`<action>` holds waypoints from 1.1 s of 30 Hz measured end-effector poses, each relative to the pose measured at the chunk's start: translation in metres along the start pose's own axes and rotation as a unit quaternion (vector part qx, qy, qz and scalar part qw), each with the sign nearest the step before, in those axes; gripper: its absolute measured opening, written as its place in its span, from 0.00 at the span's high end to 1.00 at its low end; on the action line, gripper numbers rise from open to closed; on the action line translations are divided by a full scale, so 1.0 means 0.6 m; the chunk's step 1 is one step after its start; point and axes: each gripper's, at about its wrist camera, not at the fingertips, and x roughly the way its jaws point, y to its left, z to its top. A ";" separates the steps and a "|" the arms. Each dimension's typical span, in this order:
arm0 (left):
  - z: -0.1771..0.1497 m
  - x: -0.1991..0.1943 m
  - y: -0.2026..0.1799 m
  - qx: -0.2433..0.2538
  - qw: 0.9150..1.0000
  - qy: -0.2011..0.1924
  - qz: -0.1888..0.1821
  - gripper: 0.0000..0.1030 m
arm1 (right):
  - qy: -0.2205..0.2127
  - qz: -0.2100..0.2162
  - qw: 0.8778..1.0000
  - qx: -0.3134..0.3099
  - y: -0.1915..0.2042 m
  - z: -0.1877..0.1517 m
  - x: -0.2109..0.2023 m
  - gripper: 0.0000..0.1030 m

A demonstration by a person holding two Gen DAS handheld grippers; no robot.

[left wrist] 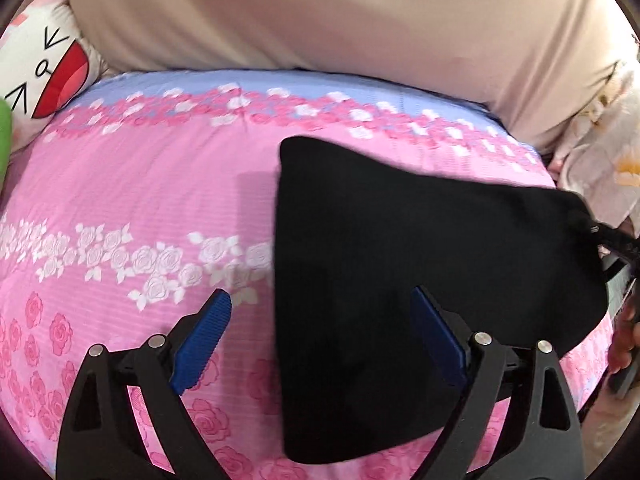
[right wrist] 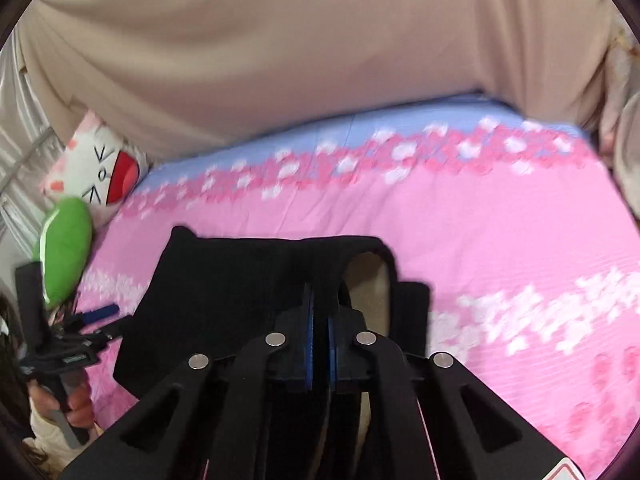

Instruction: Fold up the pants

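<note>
Black pants (left wrist: 400, 240) lie folded on a pink rose-print bed sheet (left wrist: 140, 184). My left gripper (left wrist: 320, 296) hovers open over their left edge, one blue pad above the sheet and the other above the black cloth, touching nothing. At the far right of this view my right gripper (left wrist: 612, 240) pinches the pants' corner. In the right wrist view my right gripper (right wrist: 319, 304) is shut on a raised fold of the pants (right wrist: 240, 280), with a beige inner lining (right wrist: 368, 280) showing beside it. A hand holds the left gripper (right wrist: 96, 316) at the left edge.
A white cat-face pillow (left wrist: 44, 68) and a green plush (right wrist: 66, 248) sit at the sheet's far left corner. A beige padded backing (left wrist: 320, 12) rises behind the bed. Pale floral fabric (left wrist: 608, 152) hangs at the right. Pink sheet stretches right of the pants.
</note>
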 end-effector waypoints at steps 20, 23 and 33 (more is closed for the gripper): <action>-0.005 0.034 -0.001 0.000 0.999 0.015 0.039 0.13 | 0.022 -0.068 0.997 0.039 0.008 0.000 0.055 0.93; -0.003 0.035 -0.004 -0.001 0.999 0.014 0.043 0.13 | 0.012 -0.017 1.000 -0.002 0.078 0.008 0.035 0.92; -0.009 -0.019 0.015 0.013 0.991 -0.028 0.127 0.14 | 0.101 0.020 0.986 -0.133 0.269 -0.015 0.221 0.93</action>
